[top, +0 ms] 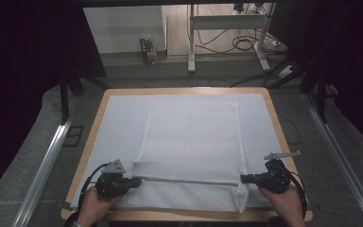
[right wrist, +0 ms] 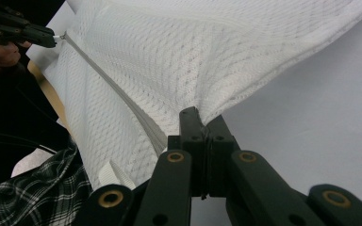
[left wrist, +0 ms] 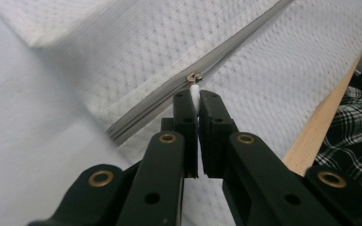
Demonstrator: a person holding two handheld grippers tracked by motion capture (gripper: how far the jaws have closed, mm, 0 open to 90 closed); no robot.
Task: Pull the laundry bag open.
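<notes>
Left gripper [left wrist: 195, 96] was clamped on the white zipper pull [left wrist: 195, 89] and right gripper [right wrist: 202, 117] pinched the mesh laundry bag [top: 191, 137] corner at the table's near edge; thin pull risked slipping under tension.

Surface [top: 283, 142]: wood-edged, covered by a pale sheet [top: 118, 127]. On the grey floor beyond: metal desk frame [top: 227, 28], tangle of black cables [top: 238, 43], small patterned carton [top: 148, 50] standing against the wall. Metal rail [top: 45, 163] runs along the floor at left.
</notes>
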